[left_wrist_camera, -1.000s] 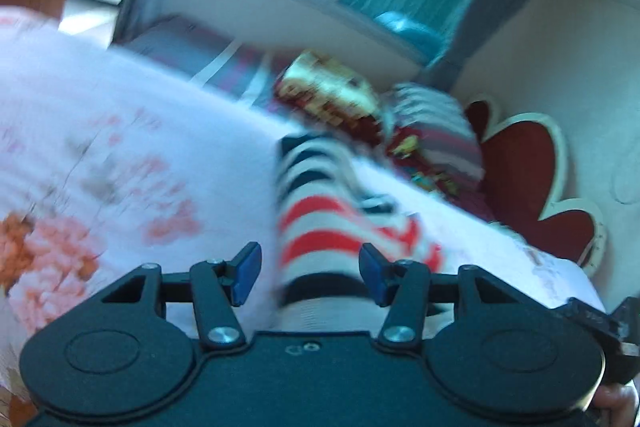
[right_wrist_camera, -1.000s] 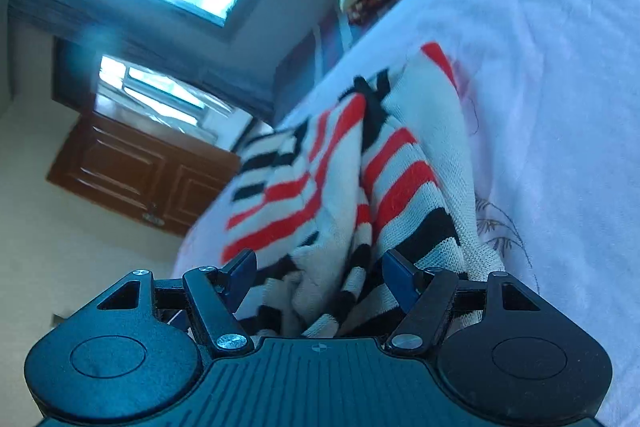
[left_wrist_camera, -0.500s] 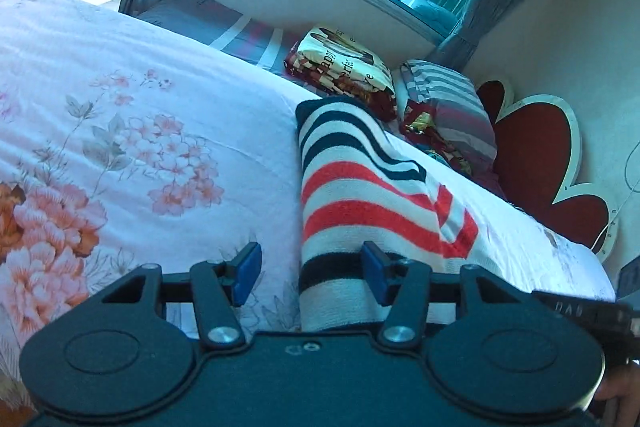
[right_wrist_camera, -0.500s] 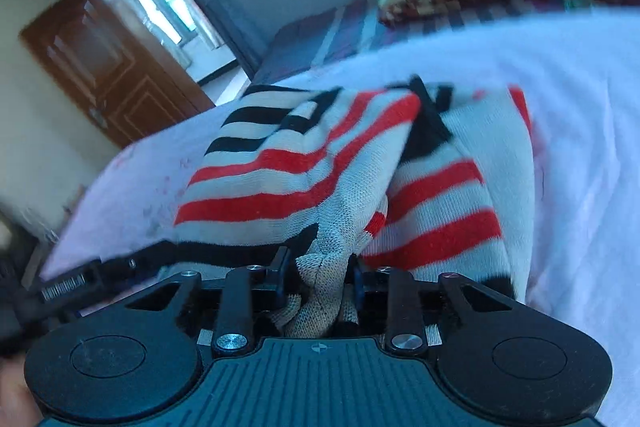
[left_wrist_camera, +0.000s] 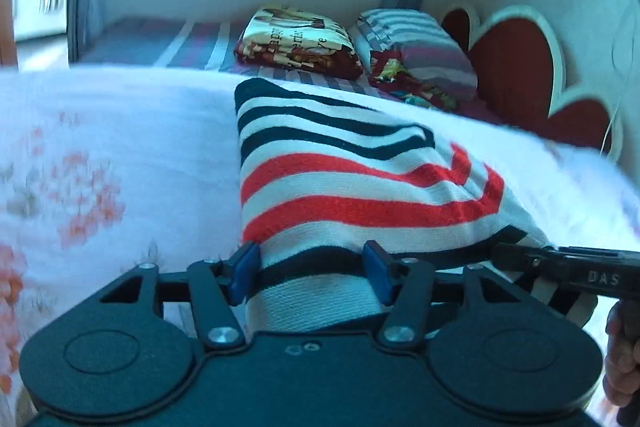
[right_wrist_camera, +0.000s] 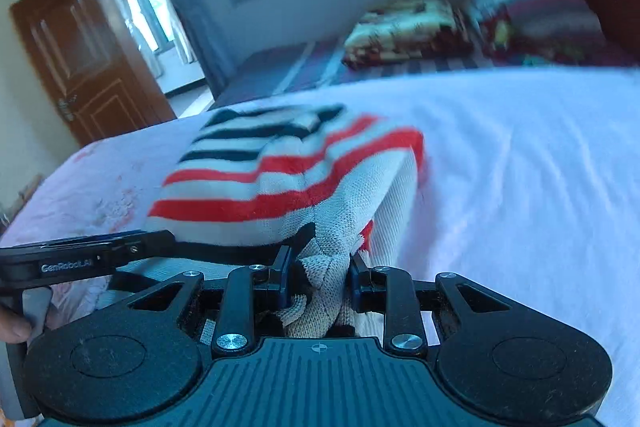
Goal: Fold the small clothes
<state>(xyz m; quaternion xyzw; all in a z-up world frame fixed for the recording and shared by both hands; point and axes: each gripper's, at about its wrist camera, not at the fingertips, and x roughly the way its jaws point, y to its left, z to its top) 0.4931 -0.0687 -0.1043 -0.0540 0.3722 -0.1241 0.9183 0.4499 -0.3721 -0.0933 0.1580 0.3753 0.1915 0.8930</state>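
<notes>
A: Any writing you can read?

B: Two bits. In the left wrist view the right gripper (left_wrist_camera: 568,267) enters from the right edge with "DAS" on its side. In the right wrist view the left gripper (right_wrist_camera: 92,255) comes in from the left with "GenRobot.AI" printed on it. The print on the patterned blanket (left_wrist_camera: 298,41) is too blurred to read.

A: Where is the garment?

B: One striped knit garment (left_wrist_camera: 344,183), black, red and white, lies folded on the white floral bedspread (left_wrist_camera: 100,155), at the near edge, right in front of both grippers.

A: And the jaws?

B: The left gripper (left_wrist_camera: 310,277) has just been widening; its blue pads straddle the garment's near hem, and I cannot tell whether they press it. The right gripper (right_wrist_camera: 320,273) is clenched on a bunched fold of the knit.

A: What does each view add?

B: Only the right view shows the wooden door (right_wrist_camera: 76,63). Only the left shows a hand (left_wrist_camera: 622,355) at the right edge. Both show two folded blankets far back, the second being the striped blanket (left_wrist_camera: 420,43), and the red heart-shaped headboard (left_wrist_camera: 520,67).
</notes>
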